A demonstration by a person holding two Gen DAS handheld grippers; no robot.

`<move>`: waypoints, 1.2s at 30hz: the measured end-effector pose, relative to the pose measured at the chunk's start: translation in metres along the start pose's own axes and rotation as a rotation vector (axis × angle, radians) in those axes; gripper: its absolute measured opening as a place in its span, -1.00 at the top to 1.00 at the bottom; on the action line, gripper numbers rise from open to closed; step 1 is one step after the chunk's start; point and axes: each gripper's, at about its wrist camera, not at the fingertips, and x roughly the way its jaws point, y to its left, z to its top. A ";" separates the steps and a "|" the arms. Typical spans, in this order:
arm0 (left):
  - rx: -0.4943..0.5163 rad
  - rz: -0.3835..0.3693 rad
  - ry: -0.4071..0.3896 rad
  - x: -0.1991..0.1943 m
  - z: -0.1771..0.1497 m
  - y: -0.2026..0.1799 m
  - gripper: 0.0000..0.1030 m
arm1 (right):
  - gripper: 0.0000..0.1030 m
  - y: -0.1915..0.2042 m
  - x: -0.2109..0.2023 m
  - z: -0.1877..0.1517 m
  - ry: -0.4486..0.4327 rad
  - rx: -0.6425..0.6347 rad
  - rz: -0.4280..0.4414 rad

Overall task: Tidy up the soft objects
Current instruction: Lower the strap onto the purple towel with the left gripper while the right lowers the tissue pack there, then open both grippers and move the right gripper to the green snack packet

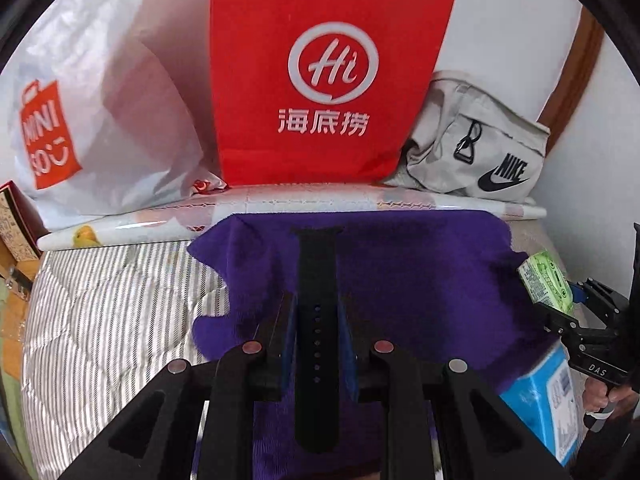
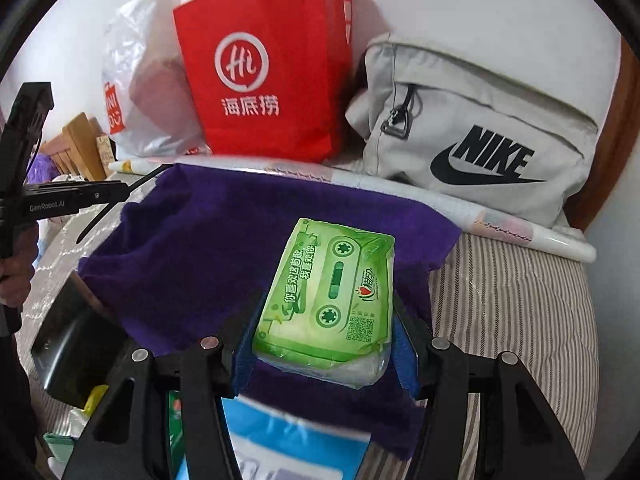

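We've got the left gripper (image 1: 316, 320) clamped on a black strap (image 1: 318, 300) and the right gripper (image 2: 326, 332) squeezing a green tissue pack (image 2: 332, 300), both over the purple towel (image 2: 208, 248) ahead, so the floppy strap could slide out if we tilt.

The purple towel (image 1: 400, 280) is hiding the bedding beneath it, and its near edge is disappearing behind the left gripper (image 1: 316, 316). A blue packet (image 2: 296, 440) is blurring at the bottom edge, its print unreadable. The red bag (image 1: 320, 80) is running off the top edge, and is covering part of the white plastic bag (image 1: 120, 100)
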 end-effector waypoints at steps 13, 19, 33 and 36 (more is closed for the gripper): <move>-0.049 0.003 0.073 0.038 0.006 0.010 0.62 | -0.11 -0.004 0.032 0.004 0.115 -0.024 0.004; -0.075 0.012 0.076 0.040 0.008 0.016 0.62 | -0.12 -0.007 0.036 0.003 0.121 0.000 0.019; -0.130 -0.018 0.113 0.043 0.014 0.030 0.49 | -0.57 -0.007 0.028 0.001 0.130 0.015 0.010; -0.127 -0.008 0.104 0.032 0.012 0.031 0.32 | -0.57 -0.009 0.019 0.001 0.130 0.033 0.003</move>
